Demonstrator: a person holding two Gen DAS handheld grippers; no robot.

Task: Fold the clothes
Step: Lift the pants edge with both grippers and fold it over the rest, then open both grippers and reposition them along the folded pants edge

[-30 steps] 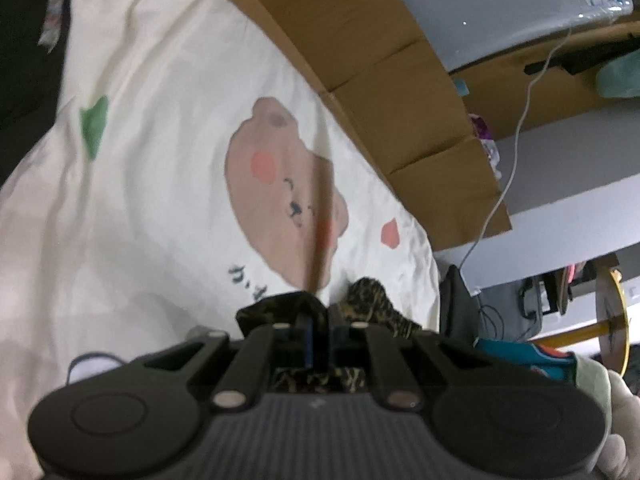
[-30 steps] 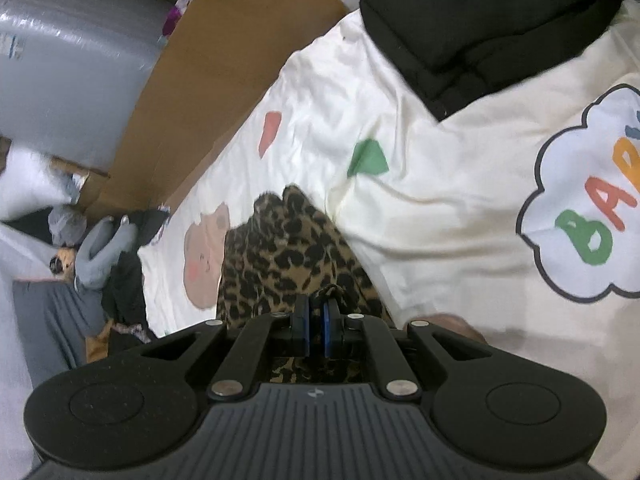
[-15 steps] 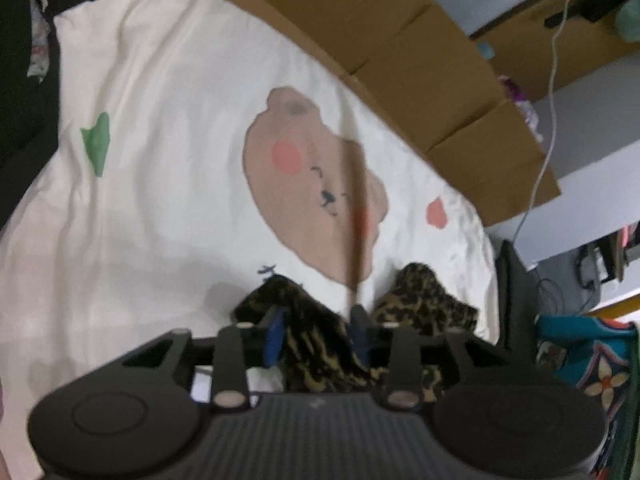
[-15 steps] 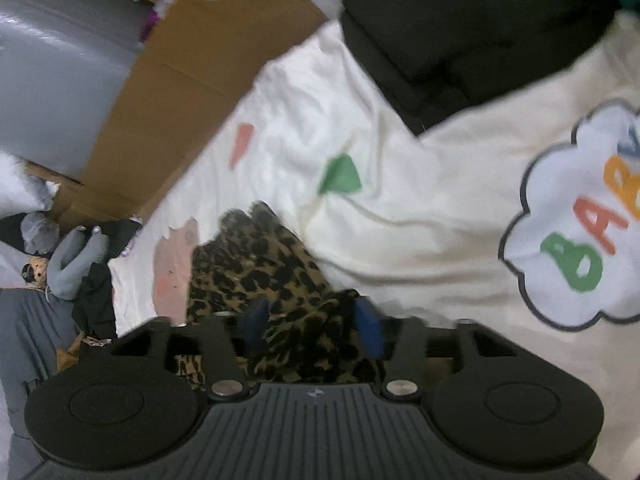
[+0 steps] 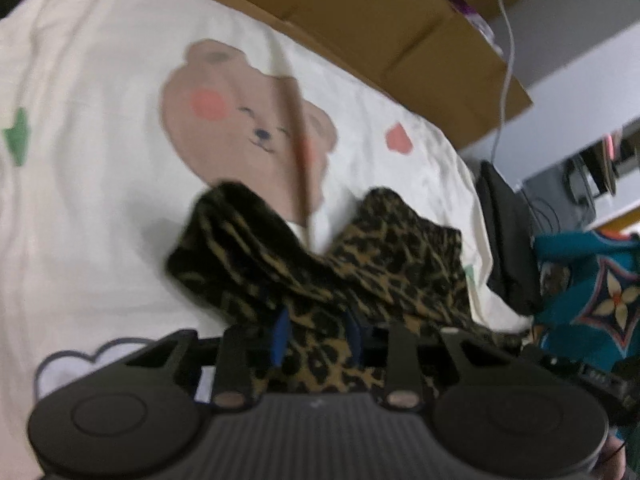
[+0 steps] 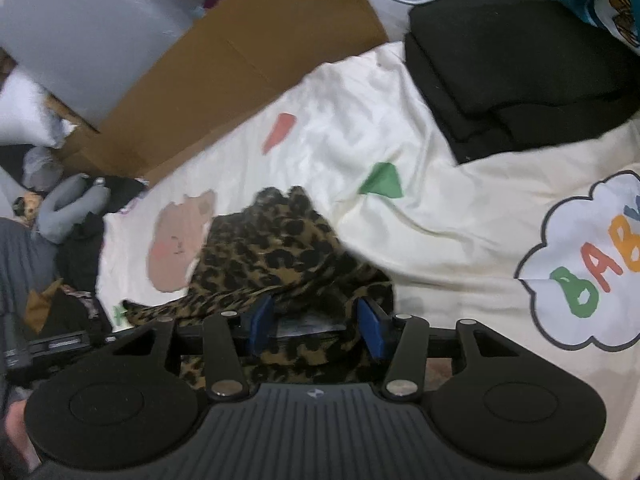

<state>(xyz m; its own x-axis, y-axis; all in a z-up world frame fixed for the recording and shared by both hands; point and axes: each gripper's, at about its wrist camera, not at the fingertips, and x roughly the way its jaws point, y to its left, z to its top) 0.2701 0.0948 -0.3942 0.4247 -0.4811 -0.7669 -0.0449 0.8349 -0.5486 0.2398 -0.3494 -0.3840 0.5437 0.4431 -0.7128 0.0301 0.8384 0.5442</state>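
Observation:
A leopard-print garment [image 5: 392, 252] lies crumpled on a cream bedsheet [image 5: 100, 200] printed with a bear and clouds. My left gripper [image 5: 317, 334] hovers over its near edge. The blue pads stand apart and are closing, with leopard cloth lying between them, and I see no pinch on it. In the right wrist view the same garment [image 6: 272, 252] spreads away from my right gripper [image 6: 316, 324]. Its jaws are wider apart and also closing, with the garment's near fold between the pads and loose.
Folded black clothes [image 6: 512, 68] sit on the sheet at the far right. Flattened cardboard [image 6: 240, 68] borders the bed, with a grey case [image 6: 100, 28] behind it. A teal patterned cloth [image 5: 592, 280] and a dark bundle [image 5: 508, 236] lie off the bed's edge.
Both grippers were shut on the leopard garment a second ago and have since let go, their pads now apart. The cloth has dropped onto the sheet. Both views have rolled and shifted.

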